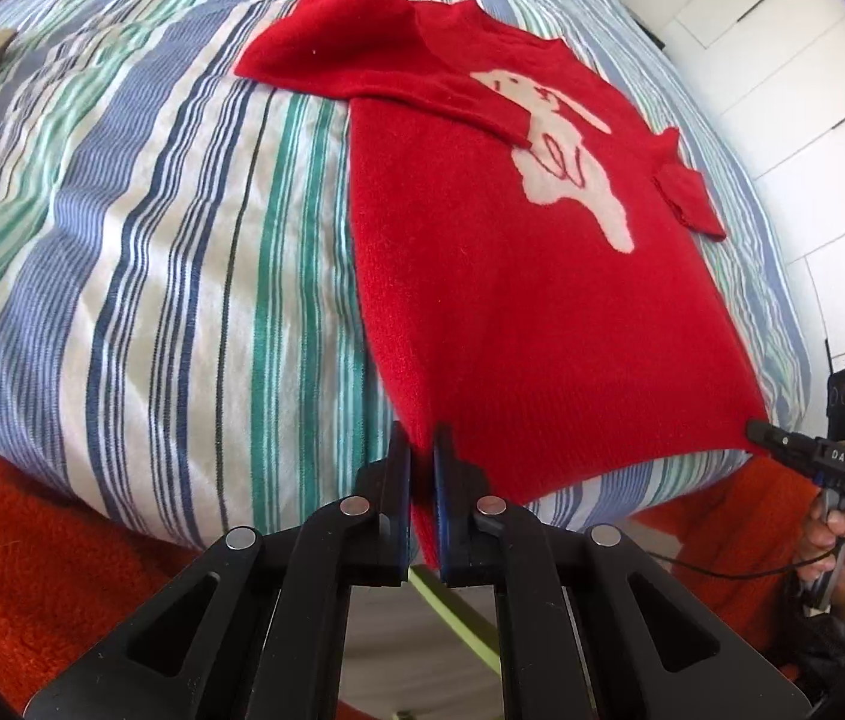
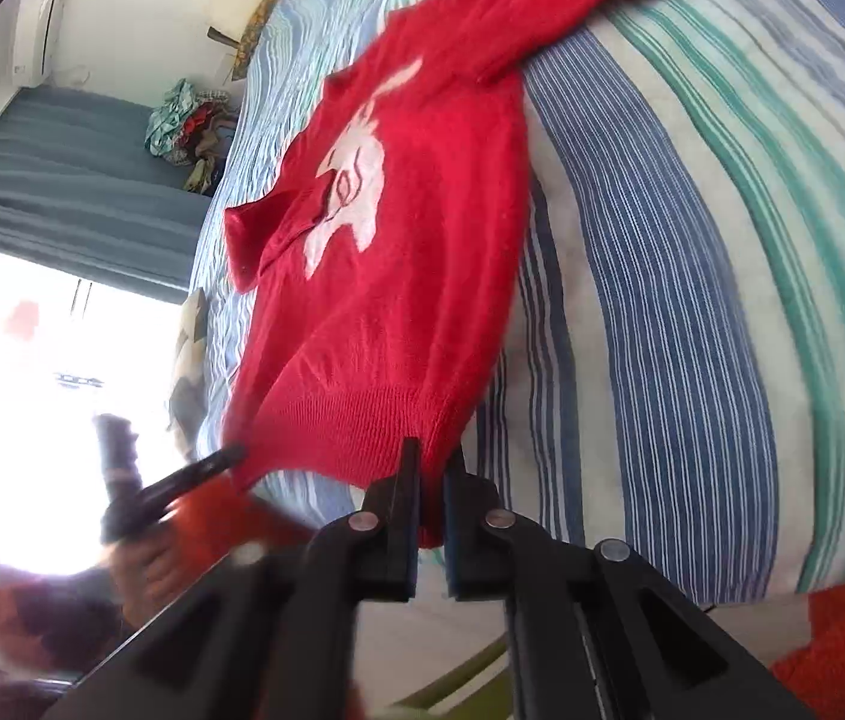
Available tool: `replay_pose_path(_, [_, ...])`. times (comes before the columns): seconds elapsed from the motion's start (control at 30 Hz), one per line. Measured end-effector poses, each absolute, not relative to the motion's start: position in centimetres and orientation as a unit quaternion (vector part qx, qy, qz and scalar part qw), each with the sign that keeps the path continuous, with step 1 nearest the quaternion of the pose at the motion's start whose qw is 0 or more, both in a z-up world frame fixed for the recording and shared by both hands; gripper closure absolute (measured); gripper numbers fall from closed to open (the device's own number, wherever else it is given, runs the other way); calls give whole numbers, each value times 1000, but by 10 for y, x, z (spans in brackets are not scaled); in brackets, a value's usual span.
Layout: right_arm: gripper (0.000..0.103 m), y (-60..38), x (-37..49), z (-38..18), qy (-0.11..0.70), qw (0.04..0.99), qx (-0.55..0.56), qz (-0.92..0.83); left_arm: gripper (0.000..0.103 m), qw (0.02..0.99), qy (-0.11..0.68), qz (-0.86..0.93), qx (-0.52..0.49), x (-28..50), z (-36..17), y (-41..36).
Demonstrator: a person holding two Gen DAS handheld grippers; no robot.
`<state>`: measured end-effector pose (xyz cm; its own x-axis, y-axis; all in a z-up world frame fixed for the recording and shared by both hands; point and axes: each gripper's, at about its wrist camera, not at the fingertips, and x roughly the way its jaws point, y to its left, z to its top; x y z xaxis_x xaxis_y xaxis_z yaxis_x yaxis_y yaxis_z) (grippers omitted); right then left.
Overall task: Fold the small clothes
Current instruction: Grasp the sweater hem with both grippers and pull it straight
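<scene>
A small red sweater [image 1: 512,300] with a white animal figure lies face up on a striped bedspread [image 1: 152,240], both sleeves folded in over its chest. My left gripper [image 1: 422,441] is shut on the near left corner of the ribbed hem. In the same view my right gripper [image 1: 752,429] pinches the hem's other corner, a hand behind it. The right wrist view shows the sweater [image 2: 392,300] running away from the lens, my right gripper [image 2: 433,450] shut on the hem and my left gripper [image 2: 230,456] blurred at the far corner.
An orange fleecy cloth [image 1: 32,540] hangs below the bed's near edge. White cupboard doors [image 1: 812,90] stand at the right. A heap of clothes [image 2: 188,126] lies at the bed's far end, near a blue curtain [image 2: 62,192] and a bright window [image 2: 32,390].
</scene>
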<state>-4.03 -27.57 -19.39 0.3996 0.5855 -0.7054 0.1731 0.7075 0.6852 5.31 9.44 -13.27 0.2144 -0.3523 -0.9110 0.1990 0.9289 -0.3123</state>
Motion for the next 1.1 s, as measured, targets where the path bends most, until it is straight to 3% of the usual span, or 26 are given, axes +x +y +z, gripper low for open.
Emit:
replay_pose_path(0.07, [97, -272, -48, -189, 547, 759, 332, 123, 99, 773, 613, -161, -21, 52, -146, 81])
replay_pose_path(0.2, [97, -269, -42, -230, 591, 737, 319, 83, 99, 772, 621, -124, 62, 44, -171, 70])
replay_pose_path(0.6, [98, -264, -40, -251, 599, 739, 304, 60, 96, 774, 612, -79, 144, 46, -197, 34])
replay_pose_path(0.63, [98, -263, -39, -249, 599, 741, 298, 58, 93, 773, 612, -80, 147, 45, -195, 33])
replay_pose_path(0.7, [92, -260, -38, -243, 601, 744, 286, 62, 60, 768, 618, -66, 156, 40, -186, 35])
replay_pose_path(0.73, [82, -259, -39, -237, 603, 744, 278, 67, 32, 767, 620, -57, 156, 35, -178, 42])
replay_pose_path(0.77, [70, -257, -39, -231, 610, 743, 267, 70, 25, 771, 616, -54, 150, 29, -168, 51])
replay_pose_path(0.83, [56, -261, -44, -215, 624, 743, 232, 72, 25, 784, 604, -50, 137, 17, -146, 70])
replay_pose_path(0.97, [55, -282, -40, -164, 598, 796, 97, 10, 25, 823, 557, -13, 109, 16, -102, 99])
replay_pose_path(1.1, [55, -291, 18, -129, 515, 857, -3, 23, 25, 855, 515, 0, 49, 29, -72, 112])
